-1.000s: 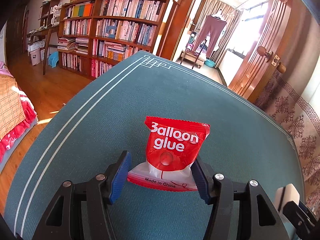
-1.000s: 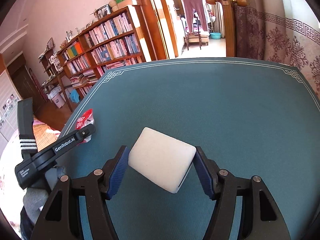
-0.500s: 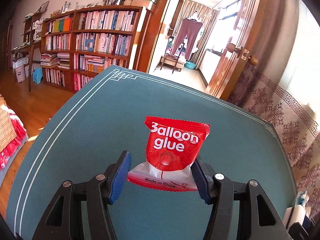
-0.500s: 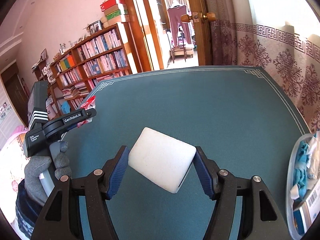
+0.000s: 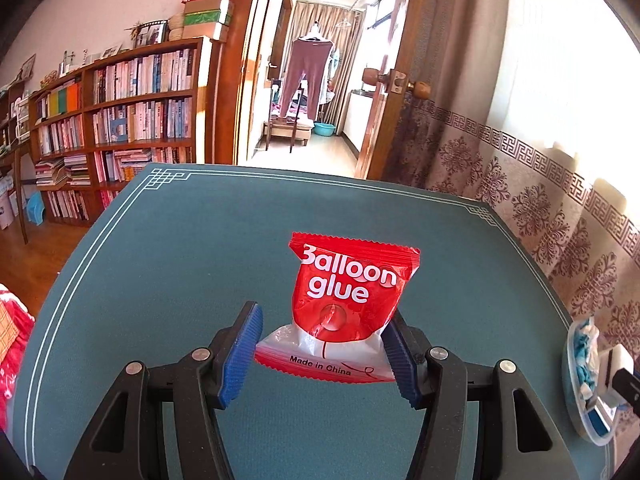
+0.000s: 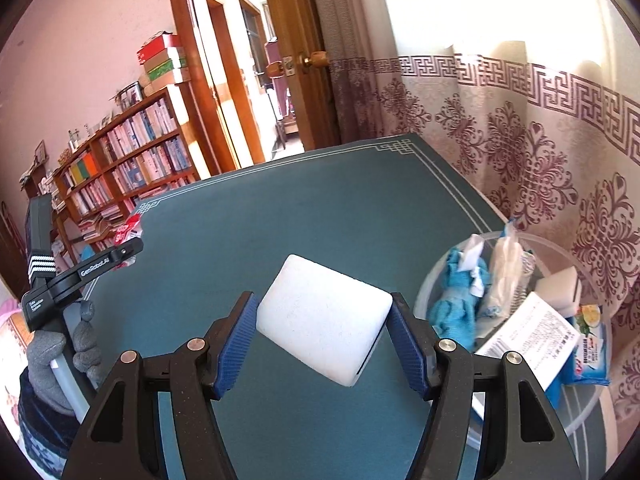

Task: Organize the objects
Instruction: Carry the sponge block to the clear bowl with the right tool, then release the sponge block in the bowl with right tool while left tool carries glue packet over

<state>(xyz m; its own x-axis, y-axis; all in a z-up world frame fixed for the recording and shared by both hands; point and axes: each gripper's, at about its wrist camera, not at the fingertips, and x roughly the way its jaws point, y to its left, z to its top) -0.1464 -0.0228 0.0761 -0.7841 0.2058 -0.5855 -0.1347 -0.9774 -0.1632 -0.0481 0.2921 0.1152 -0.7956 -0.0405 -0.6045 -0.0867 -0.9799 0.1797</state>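
Above the teal counter [image 6: 320, 216], near the clear tub [image 6: 440, 280] of sorted items, the right hand-held gripper [image 6: 322, 338] pinches a white sponge block [image 6: 324, 322] across its sides; it looks light and squashy. The left hand-held gripper [image 5: 322, 350] pinches a crinkly balloon-glue packet [image 5: 352, 300] at its lower edges, probably slippery.

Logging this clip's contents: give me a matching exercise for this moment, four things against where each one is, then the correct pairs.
Things:
1. Balloon glue packet
2. white sponge block
3. blue cloth
4. stacked boxes

Places:
A. inside the clear plastic basin
B. gripped in the right tool
C. on top of the bookshelf
D. gripped in the left tool

Pairs: 1-D, 2-B, 3-A, 4-C
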